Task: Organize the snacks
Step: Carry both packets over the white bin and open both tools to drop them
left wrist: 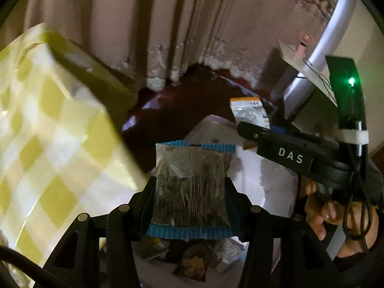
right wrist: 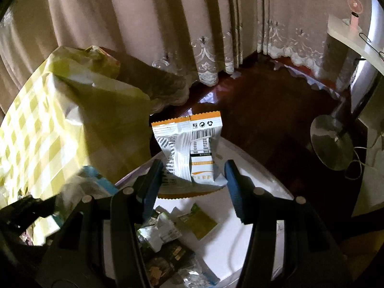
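The left fingers (left wrist: 189, 199) are closed about halfway on one clear snack packet with blue crimped ends (left wrist: 190, 192), pinching it by its two long sides so that it stands upright above a white tray (left wrist: 276, 180). The right fingers (right wrist: 194, 182), set at much the same width, hold one white and orange snack packet (right wrist: 189, 151); their blue pads (right wrist: 234, 189) bear on its lower sides, and it tilts a little over the same white tray (right wrist: 244, 225). In the left wrist view the right gripper (left wrist: 252, 129) shows at the right with its packet (left wrist: 249, 111), and a person's hand (left wrist: 336, 218) is wrapped around its handle. Below the held packets, several more small packets lie loose in the tray, at least four in each view, among them a green one (right wrist: 201, 223) and a dark one with gold print (right wrist: 168, 256); the pile is too jumbled and dim for an exact count. To the left stands one large yellow and white checked bag (left wrist: 48, 132), close beside the tray. The tray rests on a dark glossy red-brown floor (right wrist: 264, 110). Beyond hang long beige curtains (right wrist: 168, 24) with white lace hems. At the far right stands one round metal lamp base (right wrist: 331, 141).
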A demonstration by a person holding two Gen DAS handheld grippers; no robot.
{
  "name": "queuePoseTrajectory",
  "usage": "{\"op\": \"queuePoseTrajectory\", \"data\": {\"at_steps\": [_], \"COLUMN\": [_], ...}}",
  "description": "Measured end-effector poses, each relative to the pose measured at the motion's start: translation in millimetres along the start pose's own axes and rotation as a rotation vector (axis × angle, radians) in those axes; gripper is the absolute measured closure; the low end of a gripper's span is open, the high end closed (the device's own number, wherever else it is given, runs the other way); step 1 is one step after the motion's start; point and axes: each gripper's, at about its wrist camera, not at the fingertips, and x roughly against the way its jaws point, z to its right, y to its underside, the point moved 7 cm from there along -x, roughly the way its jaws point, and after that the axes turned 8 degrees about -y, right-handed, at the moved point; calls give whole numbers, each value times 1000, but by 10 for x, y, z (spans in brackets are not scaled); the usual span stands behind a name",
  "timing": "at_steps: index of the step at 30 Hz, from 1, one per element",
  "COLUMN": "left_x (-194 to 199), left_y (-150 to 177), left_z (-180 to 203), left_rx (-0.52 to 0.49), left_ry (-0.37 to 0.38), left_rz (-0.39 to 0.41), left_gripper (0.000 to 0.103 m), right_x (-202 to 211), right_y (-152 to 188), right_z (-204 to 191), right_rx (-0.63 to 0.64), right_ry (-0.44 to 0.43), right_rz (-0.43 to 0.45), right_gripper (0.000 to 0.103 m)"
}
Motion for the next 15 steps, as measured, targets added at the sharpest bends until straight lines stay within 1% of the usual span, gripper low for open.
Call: {"op": "queuePoseTrajectory", "data": {"at_steps": [2,4,7,11,15], "left_x": [-46,-84,-37,40,148], "left_y": [-15,-42,-43,-3,7], "left_z": [48,45,-21,-170,-259], "left_rx": [-8,-8,19,66,78], "left_ry": [14,0,-19,-39,-58], "left_rz": [-5,-12,-1,17,57], "left_gripper": [45,44,36,36,33], "right_x": [-7,-30,-55,-35,-2], "right_y": [-20,-36,-42,-31,-38], "right_z": [38,46,54,76,37], "right_rx": [-7,-7,-6,-14,-10], "right_ry": [0,-4,-10,-11,-13], "right_rz": [1,-5,-10,-10,-8], "right_gripper": [46,46,46,46,46]}}
